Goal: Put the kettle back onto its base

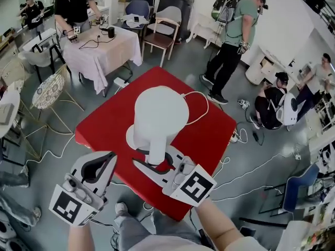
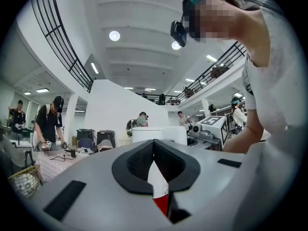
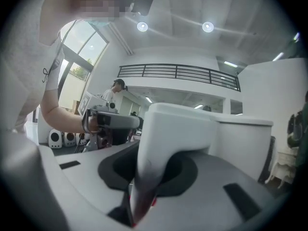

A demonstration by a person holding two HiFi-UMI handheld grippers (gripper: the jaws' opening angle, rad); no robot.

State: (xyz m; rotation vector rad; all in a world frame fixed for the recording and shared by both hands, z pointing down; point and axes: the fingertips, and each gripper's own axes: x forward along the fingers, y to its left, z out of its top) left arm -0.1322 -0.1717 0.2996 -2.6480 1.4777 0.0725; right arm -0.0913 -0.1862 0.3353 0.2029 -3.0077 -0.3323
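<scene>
A white kettle (image 1: 159,111) stands in the middle of a red surface (image 1: 104,124), right over its white base (image 1: 131,138), whose rim peeks out at the kettle's left. I cannot tell whether it is fully seated. The right gripper (image 1: 157,163) has its fingers (image 3: 185,170) clenched on the kettle's handle (image 3: 159,143). The left gripper (image 1: 107,162) hangs off the surface's near left edge, apart from the kettle, fingers (image 2: 139,162) closed on nothing. Each gripper carries a black-and-white square marker (image 1: 196,186). A white cord (image 1: 201,101) loops to the right.

Bare red table (image 1: 104,127) flanks the kettle (image 1: 160,114); a cord (image 1: 207,102) loops right.
</scene>
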